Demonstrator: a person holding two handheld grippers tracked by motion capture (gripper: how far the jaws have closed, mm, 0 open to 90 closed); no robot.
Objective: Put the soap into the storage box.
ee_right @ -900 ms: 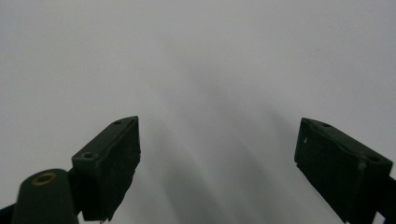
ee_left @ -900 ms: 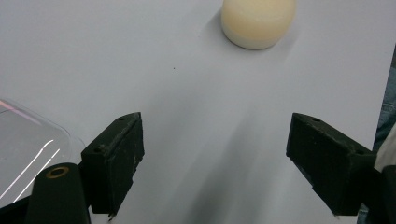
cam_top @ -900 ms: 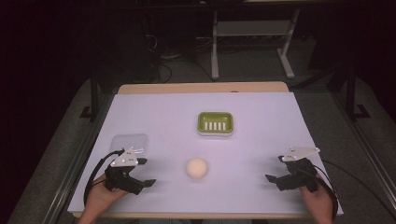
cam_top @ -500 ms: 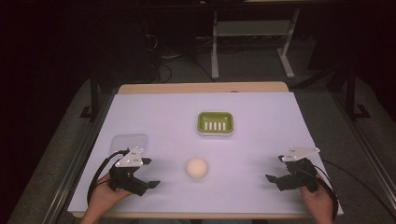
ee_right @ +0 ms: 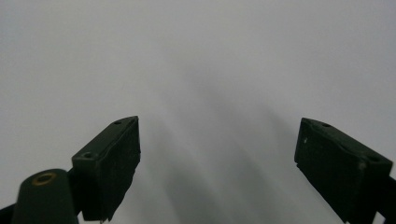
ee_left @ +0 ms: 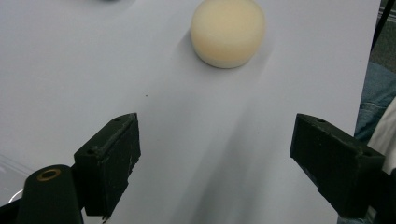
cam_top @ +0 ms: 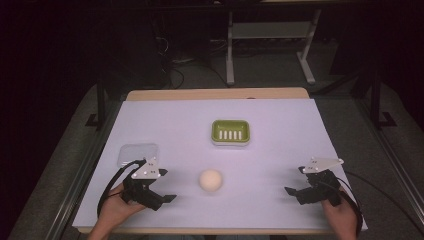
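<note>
A cream round soap (cam_top: 210,180) lies on the white table sheet (cam_top: 280,145) near the front middle. It also shows ahead of my left jaws in the left gripper view as the soap (ee_left: 227,31). A green soap dish (cam_top: 230,132) with white slats sits behind it, toward the centre. My left gripper (cam_top: 167,196) is open at the front left, pointing right at the soap, a short gap away; in its own view the left gripper (ee_left: 215,170) holds nothing. My right gripper (cam_top: 292,193) is open at the front right, the right gripper (ee_right: 217,168) over bare sheet.
A clear plastic lid (cam_top: 137,154) lies just behind my left gripper. Cables trail from both grippers toward the table's front edge. A metal stand (cam_top: 270,47) and floor cables sit beyond the far edge of the table.
My left gripper has shifted a little to the right and forward, closer to the soap. The right gripper, soap and dish stay where they were.
</note>
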